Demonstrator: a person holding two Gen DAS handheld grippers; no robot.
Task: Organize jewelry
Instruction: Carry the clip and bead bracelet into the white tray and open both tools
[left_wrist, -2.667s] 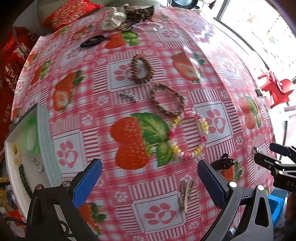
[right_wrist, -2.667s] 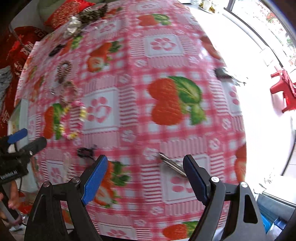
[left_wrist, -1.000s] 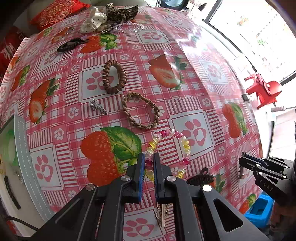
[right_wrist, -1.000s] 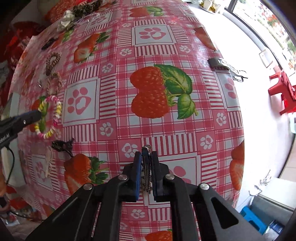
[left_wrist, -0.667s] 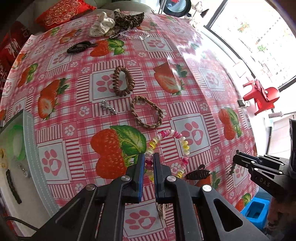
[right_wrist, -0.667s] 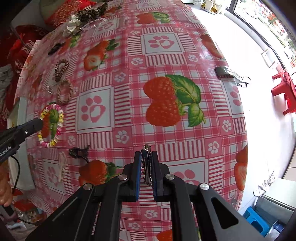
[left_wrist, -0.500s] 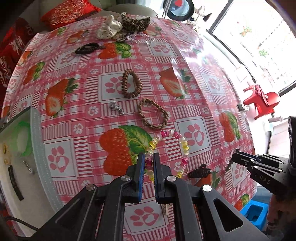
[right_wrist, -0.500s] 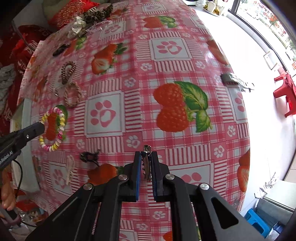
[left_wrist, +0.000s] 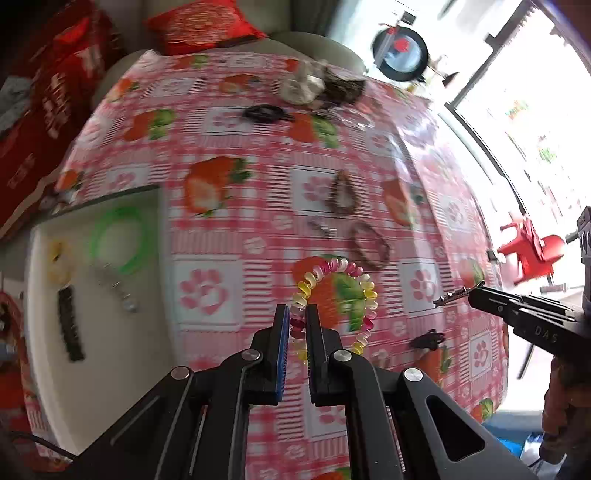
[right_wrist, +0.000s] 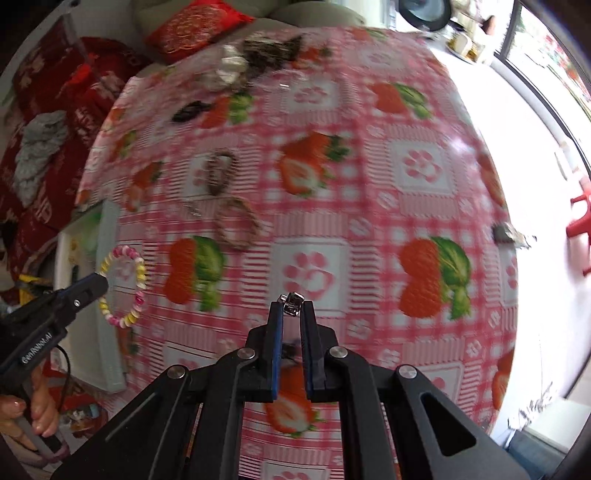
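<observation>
My left gripper (left_wrist: 294, 314) is shut on a pastel coil bracelet (left_wrist: 334, 291) and holds it in the air above the strawberry tablecloth; it also shows in the right wrist view (right_wrist: 123, 284). My right gripper (right_wrist: 291, 308) is shut on a metal hair clip (right_wrist: 291, 298), also lifted; it shows at the right of the left wrist view (left_wrist: 458, 293). A white tray (left_wrist: 99, 332) at the left holds a green bangle (left_wrist: 118, 240), a dark strip and small pieces.
On the cloth lie a brown coil hair tie (left_wrist: 343, 194), a braided brown bracelet (left_wrist: 369, 247), a small silver piece (left_wrist: 323, 229), a black clip (left_wrist: 426, 339) and a black hair tie (left_wrist: 266, 112). Scrunchies (left_wrist: 321, 86) sit at the far edge. Red cushions lie beyond.
Both grippers have risen and swung left with their items held. The white tray has come into fuller view on the left. Both views are now motion-blurred.
</observation>
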